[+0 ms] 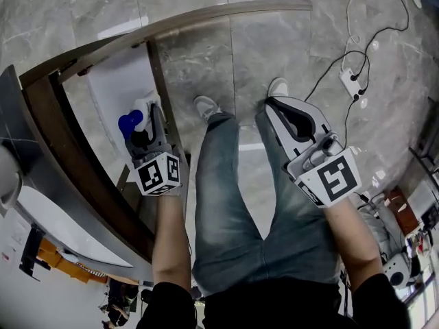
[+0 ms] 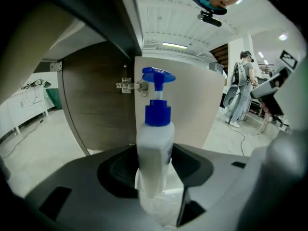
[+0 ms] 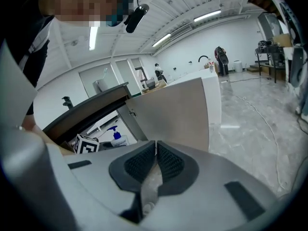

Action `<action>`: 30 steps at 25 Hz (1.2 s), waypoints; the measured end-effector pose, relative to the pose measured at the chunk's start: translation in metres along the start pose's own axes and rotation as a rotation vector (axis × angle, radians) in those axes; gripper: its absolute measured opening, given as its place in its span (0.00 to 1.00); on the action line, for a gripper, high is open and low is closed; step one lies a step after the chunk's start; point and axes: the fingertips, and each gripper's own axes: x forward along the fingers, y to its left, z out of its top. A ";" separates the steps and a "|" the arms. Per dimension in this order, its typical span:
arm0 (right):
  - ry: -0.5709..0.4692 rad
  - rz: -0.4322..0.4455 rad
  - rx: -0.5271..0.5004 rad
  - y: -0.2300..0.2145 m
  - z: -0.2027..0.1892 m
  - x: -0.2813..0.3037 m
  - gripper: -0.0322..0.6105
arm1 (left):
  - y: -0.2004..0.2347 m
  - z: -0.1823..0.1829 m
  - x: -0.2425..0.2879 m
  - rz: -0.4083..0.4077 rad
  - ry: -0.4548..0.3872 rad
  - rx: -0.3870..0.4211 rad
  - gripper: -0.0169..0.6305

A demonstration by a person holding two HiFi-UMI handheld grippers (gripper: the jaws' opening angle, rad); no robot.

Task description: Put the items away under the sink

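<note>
A white pump bottle (image 2: 155,146) with a blue pump head (image 2: 157,78) stands upright between the jaws of my left gripper (image 2: 155,170), which is shut on it. In the head view the bottle (image 1: 134,119) and left gripper (image 1: 149,123) hang at the open cabinet (image 1: 120,81) under the sink, over its pale floor. The open cabinet door (image 2: 192,107) stands behind the bottle. My right gripper (image 1: 276,105) hovers over the tiled floor by the person's right leg, shut with nothing in it; its ribbed pads (image 3: 168,162) meet. The bottle (image 3: 117,137) also shows far left in the right gripper view.
The dark sink counter (image 1: 48,125) and white basin (image 1: 62,228) run along the left. The cabinet door (image 1: 206,16) swings out across the top. A power strip (image 1: 351,82) with cables lies on the floor at the right. A person (image 2: 240,90) stands far off.
</note>
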 end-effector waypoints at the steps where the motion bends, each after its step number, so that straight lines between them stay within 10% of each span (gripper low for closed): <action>1: 0.000 0.003 -0.002 0.001 -0.004 0.006 0.10 | 0.008 -0.009 0.006 0.017 0.001 -0.016 0.36; 30: 0.042 0.099 -0.010 0.012 -0.072 0.082 0.10 | 0.157 -0.162 0.108 0.482 0.056 -0.195 0.36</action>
